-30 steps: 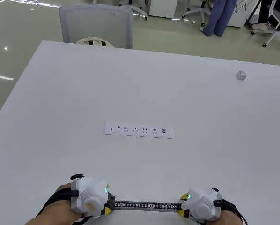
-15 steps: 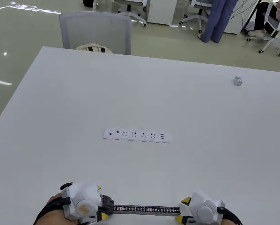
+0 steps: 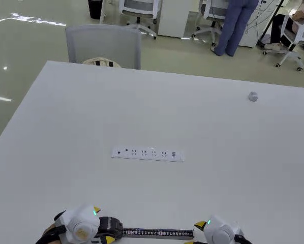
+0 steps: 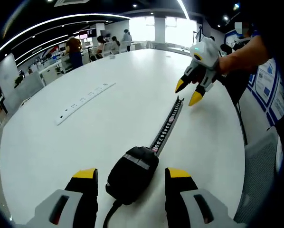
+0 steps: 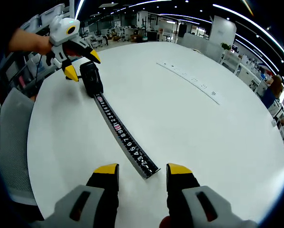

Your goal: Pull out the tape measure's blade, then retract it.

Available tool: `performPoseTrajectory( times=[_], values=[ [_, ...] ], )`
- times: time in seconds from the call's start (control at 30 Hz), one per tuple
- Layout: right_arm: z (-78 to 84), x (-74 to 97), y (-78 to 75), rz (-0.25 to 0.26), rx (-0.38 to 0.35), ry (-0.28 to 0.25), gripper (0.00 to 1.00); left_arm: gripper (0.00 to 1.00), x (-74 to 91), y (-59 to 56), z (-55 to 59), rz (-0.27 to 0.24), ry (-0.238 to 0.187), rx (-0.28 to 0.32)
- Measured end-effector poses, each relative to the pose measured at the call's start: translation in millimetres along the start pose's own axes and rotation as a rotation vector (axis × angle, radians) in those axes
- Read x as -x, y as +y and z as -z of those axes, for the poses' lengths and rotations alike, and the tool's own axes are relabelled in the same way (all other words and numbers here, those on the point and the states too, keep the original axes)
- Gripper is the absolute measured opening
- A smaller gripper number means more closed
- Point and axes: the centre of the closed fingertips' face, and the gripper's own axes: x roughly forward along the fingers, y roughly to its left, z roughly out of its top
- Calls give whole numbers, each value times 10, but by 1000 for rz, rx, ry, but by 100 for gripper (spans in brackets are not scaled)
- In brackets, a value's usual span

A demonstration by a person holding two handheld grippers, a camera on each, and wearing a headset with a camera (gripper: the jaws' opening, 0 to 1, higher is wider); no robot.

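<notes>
Right, starting at the left: left hand-held gripper (image 4: pixel 132 174) spread open, straddling the tape measure case (image 3: pixel 110 227) with a sliver of gap on either side, so released rather than clamping. Moving along to the blade (image 5: pixel 125 137): drawn out and lying flat on the white surface (image 3: pixel 192 127), running straight from the case toward the right. Then the right hand-held gripper (image 5: pixel 143 169): parted as well, grasping nothing, with the blade's free end resting just ahead of and between the yellow tips. Judging by the lie of things, pull-out done and retraction next, probably. To do it well: close the left firmly on the case first, pinch the free end with the right, then feed it back slowly rather than letting it whip. Worth keeping it level with the slot to dodge a kink. As for looks: chunky black case with a grey band across the top, dark blade with pale numerals and red marks, stiff and straight.
</notes>
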Motion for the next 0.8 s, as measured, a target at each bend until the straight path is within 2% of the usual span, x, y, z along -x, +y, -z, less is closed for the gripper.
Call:
performPoseTrajectory(
  times=[0.27, 0.67, 0.8],
  values=[
    [14, 53, 94, 31, -87, -15, 47, 58, 75, -44, 90, -48, -18, 74],
    [56, 119, 244, 57, -164, -35, 51, 62, 197, -139, 204, -115, -39, 175],
    [41, 146, 300, 64, -174, -38, 53, 63, 245, -160, 236, -133, -39, 190]
  ],
)
